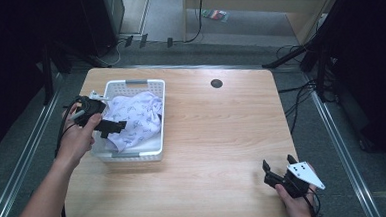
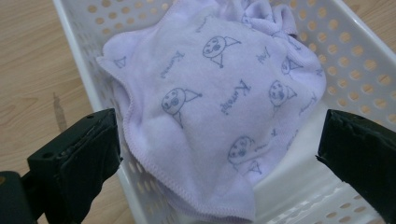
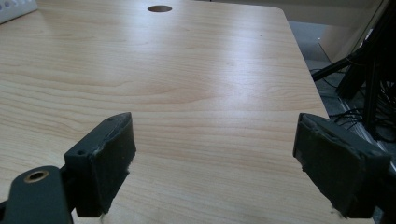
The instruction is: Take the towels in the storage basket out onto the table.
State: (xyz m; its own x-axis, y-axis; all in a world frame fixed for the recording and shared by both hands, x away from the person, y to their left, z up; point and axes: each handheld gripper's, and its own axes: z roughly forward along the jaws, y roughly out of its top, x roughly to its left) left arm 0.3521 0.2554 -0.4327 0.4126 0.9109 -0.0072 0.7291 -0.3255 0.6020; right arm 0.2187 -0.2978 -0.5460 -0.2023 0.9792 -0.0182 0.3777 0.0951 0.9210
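Observation:
A white perforated basket [image 1: 131, 85] stands at the table's left side, holding a crumpled pale lilac cloth [image 1: 134, 117] printed with small faces and script. My left gripper [image 1: 113, 126] hovers over the basket's near left part, open, its jaws pointing right across the cloth. In the left gripper view the cloth [image 2: 219, 107] lies between and beyond the wide-apart jaws, over the basket wall [image 2: 84, 56]. My right gripper [image 1: 276, 165] is open near the table's front right corner, nothing between its jaws; bare wood lies ahead of it [image 3: 215, 154].
The wooden table [image 1: 217, 127] has a round cable hole [image 1: 216, 83] near its far edge. Cables and stand legs lie on the floor to the right of the table [image 1: 310, 87]. The table's right edge is close to my right gripper.

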